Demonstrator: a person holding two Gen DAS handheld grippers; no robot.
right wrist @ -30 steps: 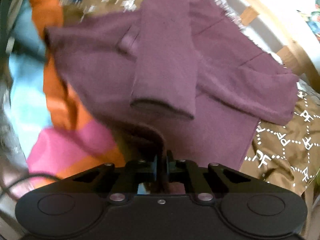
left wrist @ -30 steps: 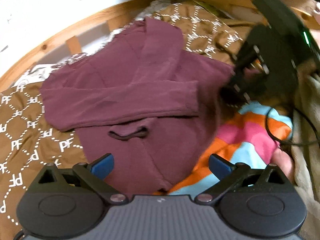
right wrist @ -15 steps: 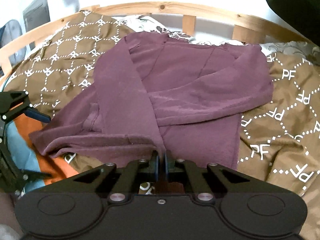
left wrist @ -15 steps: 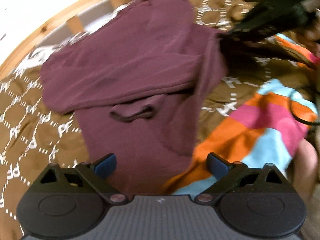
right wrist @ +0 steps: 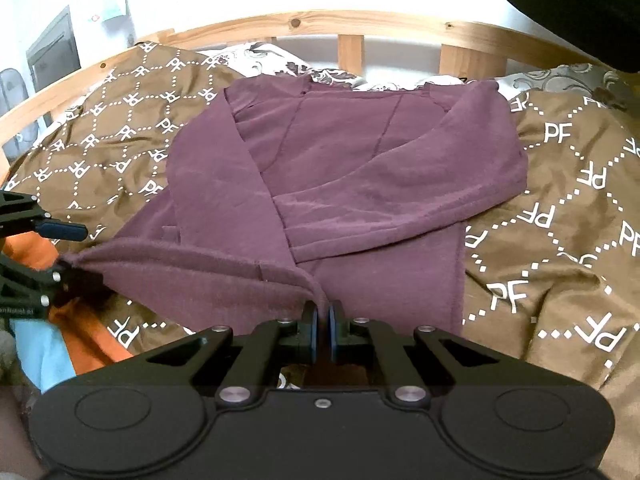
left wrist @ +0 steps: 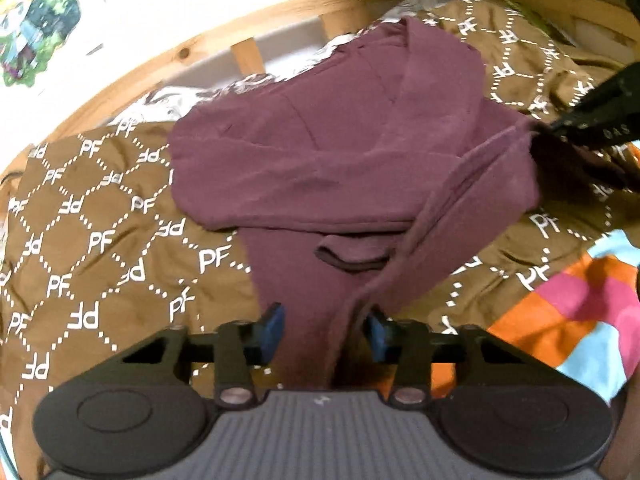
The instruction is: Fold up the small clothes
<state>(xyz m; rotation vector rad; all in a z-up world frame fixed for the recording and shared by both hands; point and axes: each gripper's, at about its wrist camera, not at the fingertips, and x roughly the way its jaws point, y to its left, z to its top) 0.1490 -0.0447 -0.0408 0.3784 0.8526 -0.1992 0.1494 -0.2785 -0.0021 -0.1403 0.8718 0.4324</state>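
Left gripper (left wrist: 324, 330) now closing around the maroon top's (left wrist: 360, 168) hem, previously wide open; right gripper (right wrist: 323, 330) pinched on the other corner. Bottom fold next, probably.

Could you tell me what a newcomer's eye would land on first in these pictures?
First, the plum-purple long-sleeved top, sleeves folded across its body, spread mid-frame on the brown quilt with white PF lettering. Next, the right gripper is shut on the hem at the bottom, while the left gripper is closing around another part of the hem. A striped orange, pink and blue cloth brightens the left wrist view's right edge.
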